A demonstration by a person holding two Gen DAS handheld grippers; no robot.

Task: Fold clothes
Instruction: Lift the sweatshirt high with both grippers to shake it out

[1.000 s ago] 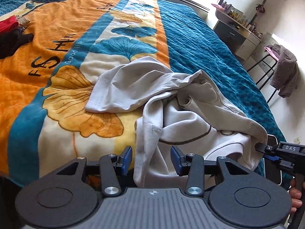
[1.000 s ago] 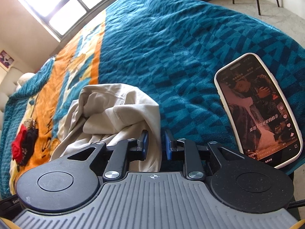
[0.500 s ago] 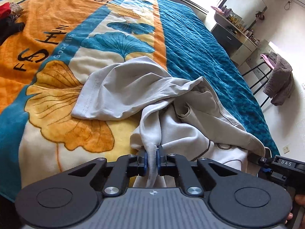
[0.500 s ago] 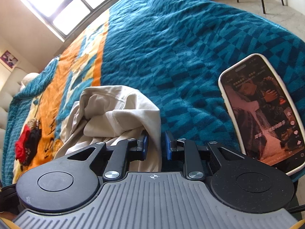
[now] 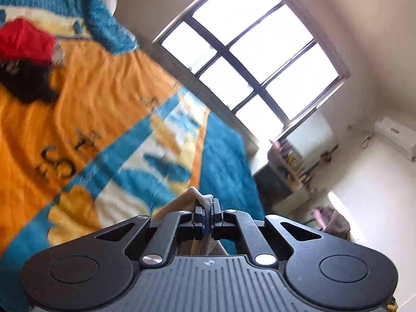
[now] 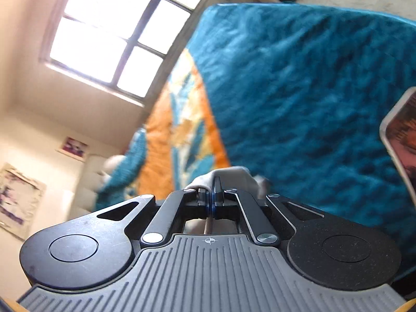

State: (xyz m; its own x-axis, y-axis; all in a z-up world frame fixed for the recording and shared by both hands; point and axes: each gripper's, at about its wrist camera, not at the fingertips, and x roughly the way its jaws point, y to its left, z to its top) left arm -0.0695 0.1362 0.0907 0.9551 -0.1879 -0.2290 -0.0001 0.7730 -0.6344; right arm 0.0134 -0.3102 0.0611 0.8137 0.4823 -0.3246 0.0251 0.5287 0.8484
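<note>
Blurred bedspread (image 5: 109, 109) behind; left claw (image 5: 207, 219) and right claw (image 6: 211, 199) each pinch pale garment (image 5: 201, 199), mostly hidden.

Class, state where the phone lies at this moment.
In the right wrist view the phone lies at the far right edge, on the teal blanket.

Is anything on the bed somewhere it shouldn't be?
Yes. A phone lies on the blue blanket with its screen lit, beside where clothes get folded. Red and black clothes sit heaped on the orange part. Both claws, left claw and right claw, pinch pale cloth.
</note>
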